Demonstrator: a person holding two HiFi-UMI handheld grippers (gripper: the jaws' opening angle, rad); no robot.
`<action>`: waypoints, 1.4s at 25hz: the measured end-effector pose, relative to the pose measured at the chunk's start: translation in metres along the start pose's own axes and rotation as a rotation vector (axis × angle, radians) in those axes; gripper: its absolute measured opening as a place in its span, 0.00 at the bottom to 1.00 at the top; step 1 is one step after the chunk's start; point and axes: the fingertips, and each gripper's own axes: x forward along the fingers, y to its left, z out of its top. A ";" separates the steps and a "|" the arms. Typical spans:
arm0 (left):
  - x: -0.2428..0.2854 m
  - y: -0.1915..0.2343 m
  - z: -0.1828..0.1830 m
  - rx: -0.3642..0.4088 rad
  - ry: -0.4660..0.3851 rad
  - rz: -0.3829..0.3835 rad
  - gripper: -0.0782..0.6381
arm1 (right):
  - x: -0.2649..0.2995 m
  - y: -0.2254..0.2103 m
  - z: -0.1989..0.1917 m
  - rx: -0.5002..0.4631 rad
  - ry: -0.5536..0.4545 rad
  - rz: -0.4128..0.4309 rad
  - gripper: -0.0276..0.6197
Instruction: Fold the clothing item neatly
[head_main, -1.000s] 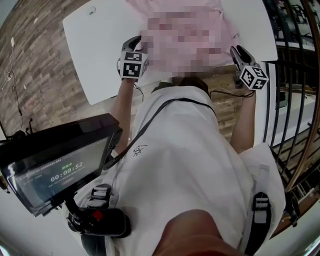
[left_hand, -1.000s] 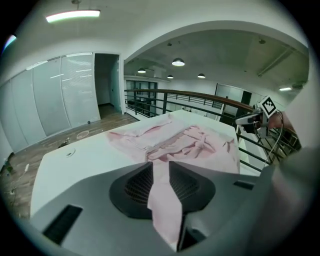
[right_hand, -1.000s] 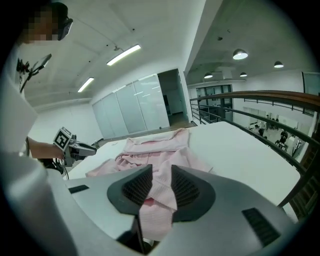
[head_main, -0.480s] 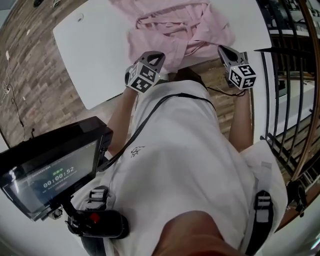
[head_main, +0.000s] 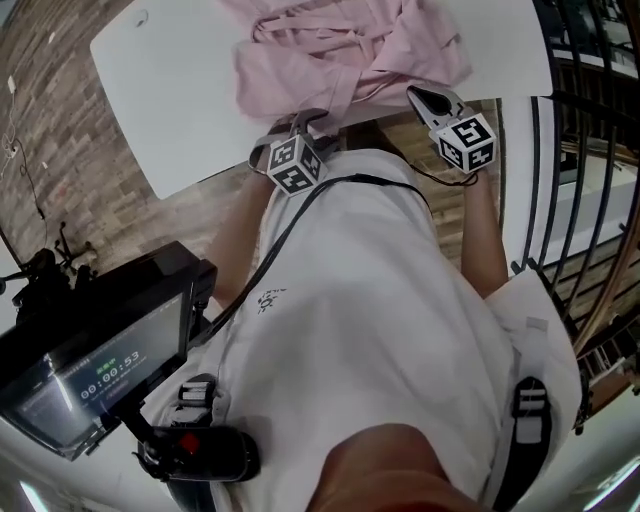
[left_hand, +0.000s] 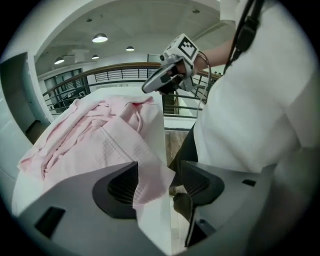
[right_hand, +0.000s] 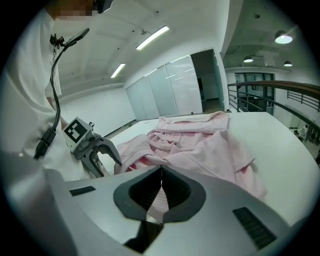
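A crumpled pink garment (head_main: 340, 50) lies on the white table (head_main: 170, 90), bunched toward the near edge. My left gripper (head_main: 310, 122) stands at that edge. Its jaws have just been opening, and a corner of the pink garment (left_hand: 100, 135) hangs loose between the left gripper (left_hand: 155, 185) pads without being pressed. My right gripper (head_main: 420, 97) sits at the garment's right near corner. In the right gripper view, the right gripper (right_hand: 161, 192) is shut on a fold of the pink garment (right_hand: 200, 140). The left gripper (right_hand: 107, 165) shows there with its jaws spread.
The table's near edge runs just in front of the person's white shirt (head_main: 370, 300). A dark metal railing (head_main: 590, 150) stands at the right. Wooden floor (head_main: 60, 150) shows to the left. A screen on a mount (head_main: 90, 360) hangs at lower left.
Both grippers have come toward the person, and the garment has slid with them to the near edge. The left gripper moved right and rolled, and its jaws now stand apart.
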 end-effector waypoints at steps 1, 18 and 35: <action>0.000 -0.001 0.000 0.029 0.024 0.005 0.46 | 0.003 -0.003 0.002 -0.002 0.003 0.020 0.05; 0.021 0.025 -0.022 0.289 -0.007 -0.064 0.17 | -0.010 -0.005 0.044 0.110 -0.131 -0.248 0.05; -0.052 0.170 0.051 0.005 -0.124 0.040 0.15 | -0.002 -0.003 0.041 0.133 -0.158 -0.276 0.05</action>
